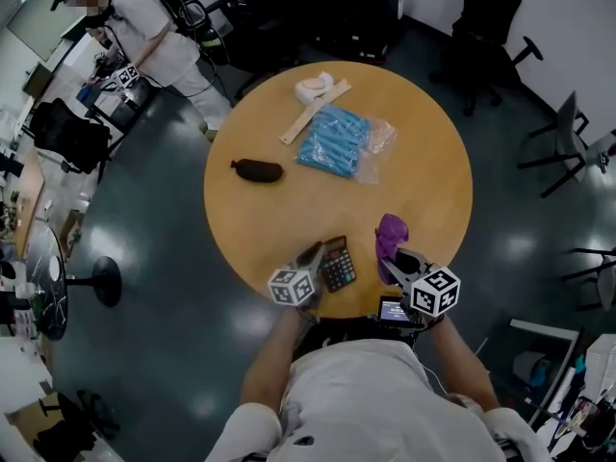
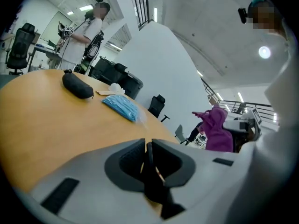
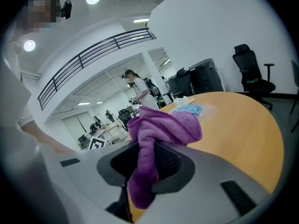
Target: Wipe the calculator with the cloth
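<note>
a person (image 1: pixel 146 29) stands at a desk at the far left, well apart from the round wooden table (image 1: pixel 252 221).

on the table, from left to right:
- a dark pouch (image 1: pixel 257 170) at the left.
- beyond it, a pale wooden strip (image 1: pixel 314 112) with a white item (image 1: pixel 315 87) at its far end.
- a blue pack in clear plastic (image 1: pixel 335 141) just right of the strip.

my left hand-held gripper (image 1: pixel 312 254) is at the near edge of the table. in the left gripper view its pads are almost together, with a thin dark slab pinched between them. the head view shows this slab to be the calculator (image 1: pixel 339 264), gripped by its left edge. the calculator sits keys up, at the near edge, between my two hand-held grippers. i cannot tell whether it rests on the table.

my right hand-held gripper (image 1: pixel 397 264) is just right of the calculator. its pads are clamped on the purple cloth (image 1: pixel 390 233). the cloth bunches above the pads, and one end hangs below them. the cloth does not touch the calculator.
</note>
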Available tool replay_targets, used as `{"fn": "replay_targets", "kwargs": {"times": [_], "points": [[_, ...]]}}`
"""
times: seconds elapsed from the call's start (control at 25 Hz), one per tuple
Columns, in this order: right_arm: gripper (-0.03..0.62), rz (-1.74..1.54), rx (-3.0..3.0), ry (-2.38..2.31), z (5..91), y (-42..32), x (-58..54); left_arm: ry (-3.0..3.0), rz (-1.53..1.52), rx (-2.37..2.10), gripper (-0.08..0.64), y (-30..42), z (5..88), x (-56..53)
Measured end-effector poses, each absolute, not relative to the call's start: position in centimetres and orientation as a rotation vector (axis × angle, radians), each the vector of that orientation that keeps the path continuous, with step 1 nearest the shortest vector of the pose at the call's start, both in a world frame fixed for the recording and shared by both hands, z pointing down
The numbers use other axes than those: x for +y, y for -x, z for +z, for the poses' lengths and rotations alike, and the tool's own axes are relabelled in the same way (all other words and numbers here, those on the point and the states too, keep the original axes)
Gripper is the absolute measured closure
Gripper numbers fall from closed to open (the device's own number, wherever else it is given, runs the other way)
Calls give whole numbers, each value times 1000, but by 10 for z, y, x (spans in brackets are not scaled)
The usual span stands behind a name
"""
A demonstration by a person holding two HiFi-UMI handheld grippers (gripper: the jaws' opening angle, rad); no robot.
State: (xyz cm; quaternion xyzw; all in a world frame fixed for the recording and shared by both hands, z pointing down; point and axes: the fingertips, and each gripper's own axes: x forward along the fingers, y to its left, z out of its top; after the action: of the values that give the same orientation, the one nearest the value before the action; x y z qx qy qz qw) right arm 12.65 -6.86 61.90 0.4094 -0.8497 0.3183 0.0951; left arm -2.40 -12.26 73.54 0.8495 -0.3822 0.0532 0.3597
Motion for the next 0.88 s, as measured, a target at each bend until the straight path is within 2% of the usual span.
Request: {"fn": "replay_targets", "kwargs": {"times": [0.56, 0.88], "points": [[497, 944, -2477, -1160, 631, -122, -61, -2189, 257, -996, 508, 33, 766, -135], [497, 946, -2484, -1148, 632, -117, -56, -2116, 311, -1027, 478, 43, 777, -136]]}}
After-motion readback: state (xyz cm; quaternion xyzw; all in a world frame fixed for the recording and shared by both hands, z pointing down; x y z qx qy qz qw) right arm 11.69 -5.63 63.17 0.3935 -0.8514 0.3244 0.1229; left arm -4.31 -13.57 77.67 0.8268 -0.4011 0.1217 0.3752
